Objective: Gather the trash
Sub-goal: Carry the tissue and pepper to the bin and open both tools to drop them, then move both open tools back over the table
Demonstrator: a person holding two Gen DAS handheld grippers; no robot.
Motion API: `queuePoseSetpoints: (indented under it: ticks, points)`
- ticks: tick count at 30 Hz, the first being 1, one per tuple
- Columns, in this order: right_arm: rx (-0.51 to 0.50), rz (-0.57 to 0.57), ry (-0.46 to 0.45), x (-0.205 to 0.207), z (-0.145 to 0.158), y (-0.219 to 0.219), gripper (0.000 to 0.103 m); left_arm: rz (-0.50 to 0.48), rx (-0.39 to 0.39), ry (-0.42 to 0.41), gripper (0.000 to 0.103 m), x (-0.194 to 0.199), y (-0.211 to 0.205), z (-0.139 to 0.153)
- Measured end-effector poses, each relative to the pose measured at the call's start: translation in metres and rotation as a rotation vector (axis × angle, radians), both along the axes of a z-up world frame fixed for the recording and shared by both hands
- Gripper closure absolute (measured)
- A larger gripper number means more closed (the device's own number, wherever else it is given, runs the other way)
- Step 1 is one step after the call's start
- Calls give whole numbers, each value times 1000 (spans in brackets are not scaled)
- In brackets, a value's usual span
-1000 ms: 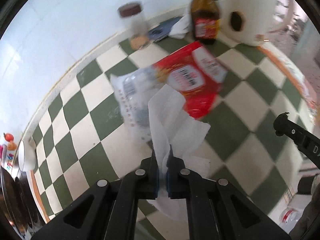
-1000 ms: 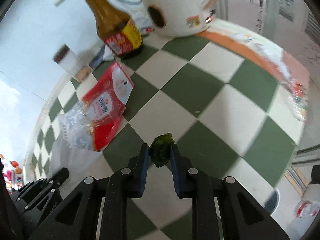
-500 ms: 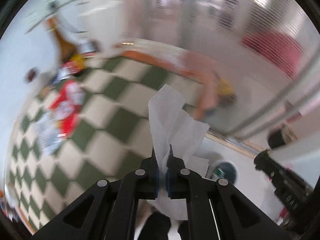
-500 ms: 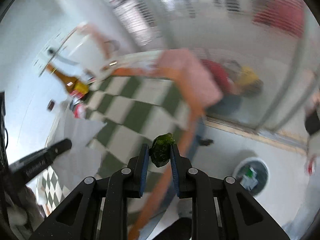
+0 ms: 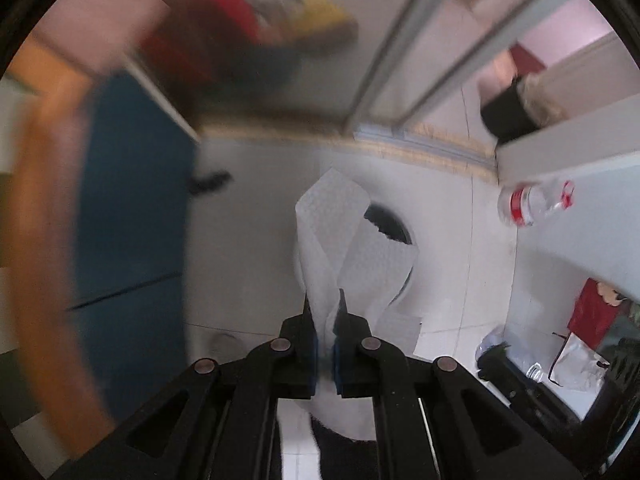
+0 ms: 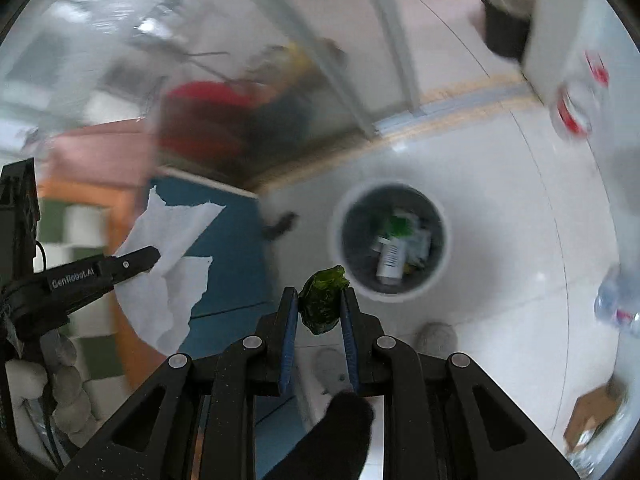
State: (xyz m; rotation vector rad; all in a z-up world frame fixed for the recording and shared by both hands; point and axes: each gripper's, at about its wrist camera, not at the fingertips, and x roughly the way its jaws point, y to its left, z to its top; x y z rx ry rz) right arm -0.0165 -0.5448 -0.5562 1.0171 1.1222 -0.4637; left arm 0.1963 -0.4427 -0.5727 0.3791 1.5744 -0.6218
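Note:
My left gripper (image 5: 323,300) is shut on a white paper towel (image 5: 344,248) that stands up between the fingers and hides most of a round trash bin (image 5: 390,226) on the floor below. My right gripper (image 6: 319,300) is shut on a crumpled green scrap (image 6: 322,300). In the right wrist view the white-rimmed trash bin (image 6: 348,276) sits on the floor just ahead and right of the scrap, with several bits of trash inside. The left gripper (image 6: 154,257) with its paper towel (image 6: 168,260) shows at the left of that view.
A blue table side (image 5: 132,216) with an orange edge (image 5: 40,240) stands at the left. Clear plastic bottles (image 5: 534,202) lie on a white surface at the right. A sliding door frame (image 5: 400,72) runs behind. A dark pot (image 5: 506,114) stands at the back right.
Both grippers have swung away from the checkered table and down toward the floor, each holding its trash. The bin is now close below them.

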Motion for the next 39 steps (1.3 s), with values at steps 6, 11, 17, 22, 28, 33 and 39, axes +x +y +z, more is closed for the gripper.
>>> queuePoseSetpoints:
  ticks: [6,11,17,22,28,33,39]
  points:
    - [65,-34,48,-7,-155,-42,80,-76,99,48,96,-15,-60,-156]
    - [86,7,96,6,-257,-58,80,-140,156,36,56,-25,-80,-222]
    - [131,50,171,12,-311,-60,71,-118,163,-29,9,-24,-71,-225]
    - [86,53,190,12,-289,-64,29,-120,168,-99,7,-18,-51,-189]
    - [-52,97,222,19,-207,-58,1,-99,151,-198,7,-25,-31,-106]
    - [-182,128,248,11,-112,-44,0,-86,107,-251,7,-42,-11,-16]
    - [-280,129,253,-16,3,-26,0,-83,56,-276,7,-70,6,88]
